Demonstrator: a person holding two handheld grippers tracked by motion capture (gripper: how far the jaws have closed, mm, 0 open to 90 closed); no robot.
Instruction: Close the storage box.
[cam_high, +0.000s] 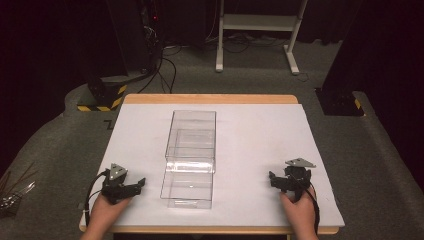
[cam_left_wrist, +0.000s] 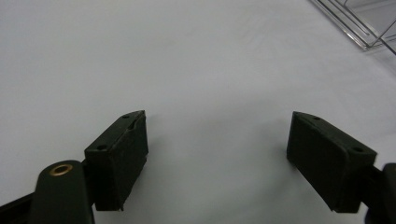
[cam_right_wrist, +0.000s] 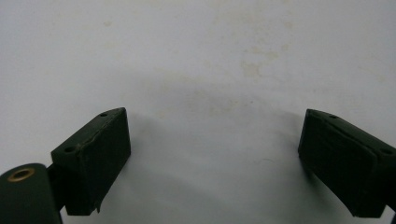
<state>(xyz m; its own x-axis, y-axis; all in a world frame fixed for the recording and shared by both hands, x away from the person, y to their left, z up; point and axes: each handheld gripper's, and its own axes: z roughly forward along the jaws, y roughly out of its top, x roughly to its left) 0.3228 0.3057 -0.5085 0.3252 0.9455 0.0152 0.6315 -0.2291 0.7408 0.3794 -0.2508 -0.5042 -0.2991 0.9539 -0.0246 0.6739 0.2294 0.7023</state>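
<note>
Item: clear, long rectangular plastic box (cam_high: 190, 157), mid-table on white sheet (cam_high: 260, 150), long axis running away from me. My left gripper (cam_high: 141, 183) and right gripper (cam_high: 272, 177) flank it, both released, empty; left nearer.

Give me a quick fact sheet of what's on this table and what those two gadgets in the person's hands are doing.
surface: wooden table covered by a white sheet
main thing: clear plastic box, in the middle, apparently empty
left hand-held gripper: jaws wide open, nothing between them, resting left of the box, apart from it
right hand-held gripper: jaws wide open, nothing held, right of the box, apart from it
contact with box: none
</note>
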